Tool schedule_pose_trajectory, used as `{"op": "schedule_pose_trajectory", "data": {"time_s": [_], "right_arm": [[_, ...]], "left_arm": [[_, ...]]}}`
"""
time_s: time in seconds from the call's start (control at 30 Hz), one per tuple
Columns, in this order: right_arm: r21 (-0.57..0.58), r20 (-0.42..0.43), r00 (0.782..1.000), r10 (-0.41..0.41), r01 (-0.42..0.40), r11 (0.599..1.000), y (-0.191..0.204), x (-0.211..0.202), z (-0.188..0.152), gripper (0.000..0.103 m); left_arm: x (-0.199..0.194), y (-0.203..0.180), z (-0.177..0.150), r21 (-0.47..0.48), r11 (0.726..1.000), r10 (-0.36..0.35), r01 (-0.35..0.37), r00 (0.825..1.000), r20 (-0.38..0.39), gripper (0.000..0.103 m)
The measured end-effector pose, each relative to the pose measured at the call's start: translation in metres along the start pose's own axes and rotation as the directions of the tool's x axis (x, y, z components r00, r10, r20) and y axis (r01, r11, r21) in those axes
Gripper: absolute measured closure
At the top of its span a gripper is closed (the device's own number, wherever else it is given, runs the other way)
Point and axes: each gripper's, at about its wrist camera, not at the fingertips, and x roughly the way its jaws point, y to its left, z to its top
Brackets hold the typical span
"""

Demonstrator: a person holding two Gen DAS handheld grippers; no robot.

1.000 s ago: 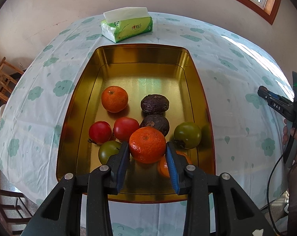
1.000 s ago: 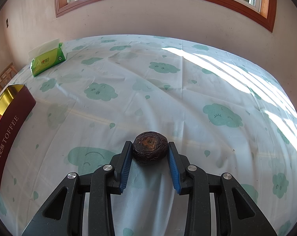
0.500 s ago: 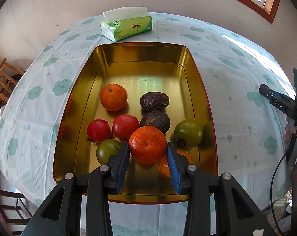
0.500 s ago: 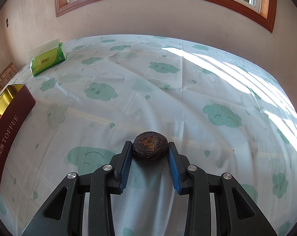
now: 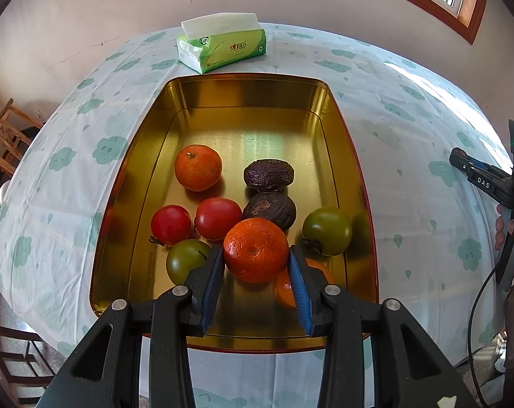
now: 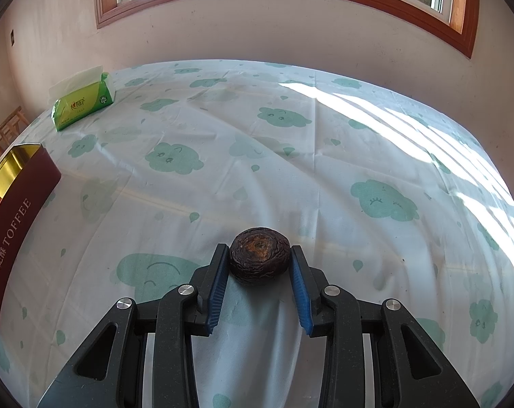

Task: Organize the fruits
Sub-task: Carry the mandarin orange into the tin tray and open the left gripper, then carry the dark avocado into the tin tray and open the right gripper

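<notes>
My left gripper (image 5: 256, 261) is shut on an orange tangerine (image 5: 256, 250), held just above the gold tin tray (image 5: 253, 108). In the tray lie another tangerine (image 5: 198, 167), two red tomatoes (image 5: 170, 225), two green tomatoes (image 5: 327, 230), two dark wrinkled passion fruits (image 5: 269, 174) and an orange fruit (image 5: 284, 289) partly hidden behind my right finger. My right gripper (image 6: 259, 265) is shut on a dark wrinkled passion fruit (image 6: 259, 255) low over the cloud-print tablecloth (image 6: 291, 170). The right gripper (image 5: 484, 183) and the hand holding it also show at the right edge of the left wrist view.
A green tissue pack (image 5: 221, 47) lies beyond the tray's far end, also seen as the tissue pack (image 6: 83, 102) at the left of the right wrist view. The tray's red "TOFFEE" side (image 6: 15, 234) is at that view's left edge. A wooden chair (image 5: 5, 142) stands past the table's left edge.
</notes>
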Motion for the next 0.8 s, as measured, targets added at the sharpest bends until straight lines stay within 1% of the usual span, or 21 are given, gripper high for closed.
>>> {"op": "schedule_pose_trajectory", "data": {"time_s": [0.2,0.27,0.33,0.47,0.57,0.67,0.8], "right_arm": [[0.031,-0.004,1.0,-0.006,0.006,0.999,-0.002,-0.002,-0.002,0.067],[0.036,-0.004,1.0,-0.006,0.006,0.999,-0.002,-0.005,-0.003,0.067],[0.033,-0.003,1.0,-0.01,0.01,0.999,0.001,-0.008,-0.004,0.067],[0.034,0.006,1.0,0.012,-0.012,0.999,0.007,-0.018,-0.002,0.067],[0.017,0.022,0.999,0.033,-0.034,0.999,0.018,-0.028,0.0,0.067],[-0.011,0.039,0.997,0.065,-0.065,0.998,0.033,-0.039,0.004,0.067],[-0.058,0.054,0.991,0.119,-0.116,0.992,0.067,-0.051,0.009,0.067]], "left_arm": [[0.001,0.001,0.001,-0.004,1.0,0.0,0.0,1.0,0.005,0.066],[0.0,0.003,0.001,-0.004,1.0,0.001,-0.001,1.0,0.012,0.063],[-0.001,0.003,0.0,-0.005,1.0,0.007,-0.007,1.0,0.02,0.056],[-0.003,0.003,-0.001,-0.008,1.0,0.003,-0.003,0.999,0.033,0.053],[-0.006,0.002,-0.002,-0.005,1.0,-0.006,0.007,0.999,0.048,0.05],[-0.012,0.0,-0.003,-0.003,1.0,-0.007,0.007,0.997,0.07,0.045],[-0.021,0.001,-0.004,-0.01,1.0,-0.01,0.011,0.995,0.1,0.041]]}}
